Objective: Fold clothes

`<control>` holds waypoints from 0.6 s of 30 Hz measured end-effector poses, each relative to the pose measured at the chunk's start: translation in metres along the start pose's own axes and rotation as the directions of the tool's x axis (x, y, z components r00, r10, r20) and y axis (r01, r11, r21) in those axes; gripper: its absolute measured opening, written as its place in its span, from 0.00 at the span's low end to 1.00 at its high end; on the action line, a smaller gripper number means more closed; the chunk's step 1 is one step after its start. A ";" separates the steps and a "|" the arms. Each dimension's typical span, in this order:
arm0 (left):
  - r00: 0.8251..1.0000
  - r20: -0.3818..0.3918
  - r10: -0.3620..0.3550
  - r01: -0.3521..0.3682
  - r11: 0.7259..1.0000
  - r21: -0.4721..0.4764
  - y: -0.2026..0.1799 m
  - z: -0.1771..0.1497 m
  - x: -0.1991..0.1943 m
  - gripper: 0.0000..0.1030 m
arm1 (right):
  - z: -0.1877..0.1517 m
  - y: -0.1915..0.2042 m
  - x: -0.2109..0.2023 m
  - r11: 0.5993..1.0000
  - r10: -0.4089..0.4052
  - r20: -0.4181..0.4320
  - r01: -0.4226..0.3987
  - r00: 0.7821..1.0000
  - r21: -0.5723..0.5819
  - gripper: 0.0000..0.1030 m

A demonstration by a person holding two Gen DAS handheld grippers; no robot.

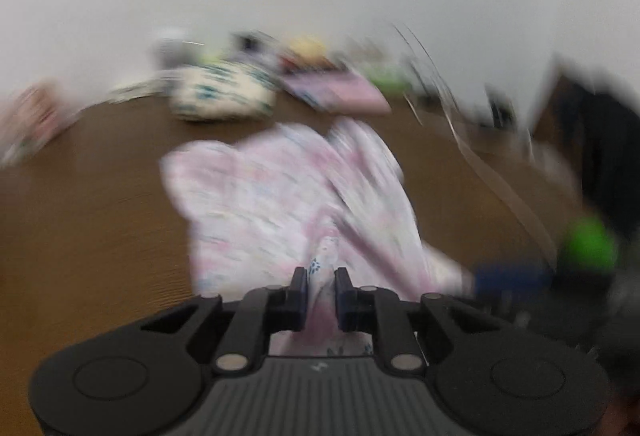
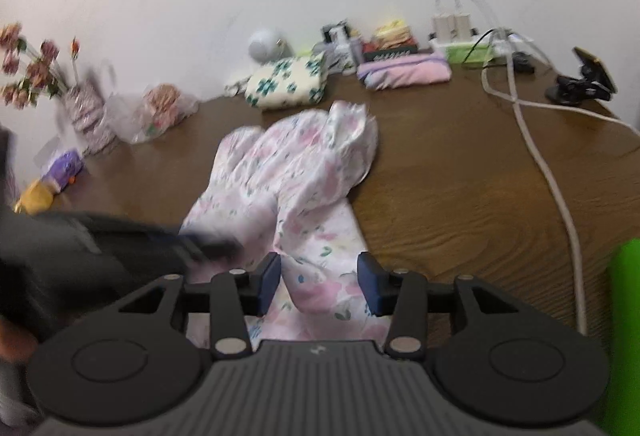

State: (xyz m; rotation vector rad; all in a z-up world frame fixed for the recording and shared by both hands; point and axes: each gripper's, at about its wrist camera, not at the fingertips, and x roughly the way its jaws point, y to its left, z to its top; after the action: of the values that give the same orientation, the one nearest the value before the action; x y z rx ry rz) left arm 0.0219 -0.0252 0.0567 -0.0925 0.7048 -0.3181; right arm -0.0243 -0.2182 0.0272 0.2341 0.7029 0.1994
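A pale pink floral garment (image 2: 296, 176) lies crumpled on the brown wooden table (image 2: 460, 188); it also shows, blurred, in the left wrist view (image 1: 280, 196). My left gripper (image 1: 322, 280) is shut on a fold of the garment's near edge. In the right wrist view the left gripper appears as a dark blur (image 2: 208, 244) at the garment's left side. My right gripper (image 2: 319, 282) is open, its jaws standing wide on either side of the garment's near end.
Folded clothes sit at the back: a cream piece with green flowers (image 2: 286, 82) and a pink one (image 2: 404, 74). White cables (image 2: 552, 172) run down the right side. A flower vase (image 2: 86, 108), plastic bags (image 2: 160, 112) and a phone holder (image 2: 584, 84) stand around the edges.
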 end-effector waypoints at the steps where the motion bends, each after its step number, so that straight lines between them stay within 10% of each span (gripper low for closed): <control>1: 1.000 0.028 0.009 -0.006 0.995 -0.098 0.020 -0.002 -0.009 0.12 | -0.002 0.002 0.005 1.000 -0.005 -0.013 0.005 1.000 -0.008 0.42; 6: 0.989 0.018 0.148 -0.132 0.926 -0.354 0.101 -0.032 -0.034 0.11 | -0.012 0.010 0.018 0.998 -0.050 -0.025 0.049 0.998 -0.049 0.40; 10: 0.945 0.028 0.326 -0.282 0.854 -0.437 0.131 -0.041 -0.060 0.13 | -0.013 0.013 0.019 0.997 -0.059 -0.029 0.057 0.998 -0.055 0.40; 13: 0.954 0.089 0.287 -0.240 0.906 -0.349 0.119 -0.027 -0.074 0.37 | -0.014 0.017 0.020 0.995 -0.068 -0.027 0.066 0.997 -0.072 0.42; 15: 0.970 0.126 0.206 -0.173 0.958 -0.228 0.100 -0.014 -0.073 0.73 | -0.014 0.018 0.020 0.995 -0.068 -0.025 0.066 0.997 -0.079 0.45; 18: 0.992 0.100 0.083 -0.088 0.995 0.048 0.058 0.006 -0.051 0.78 | -0.015 0.019 0.020 0.994 -0.065 -0.022 0.063 0.998 -0.086 0.46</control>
State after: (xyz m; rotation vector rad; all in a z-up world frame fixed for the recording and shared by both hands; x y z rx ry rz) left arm 0.0035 0.0461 0.0818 -0.0279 0.6013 -0.2483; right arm -0.0212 -0.1926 0.0091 0.1277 0.7236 0.1709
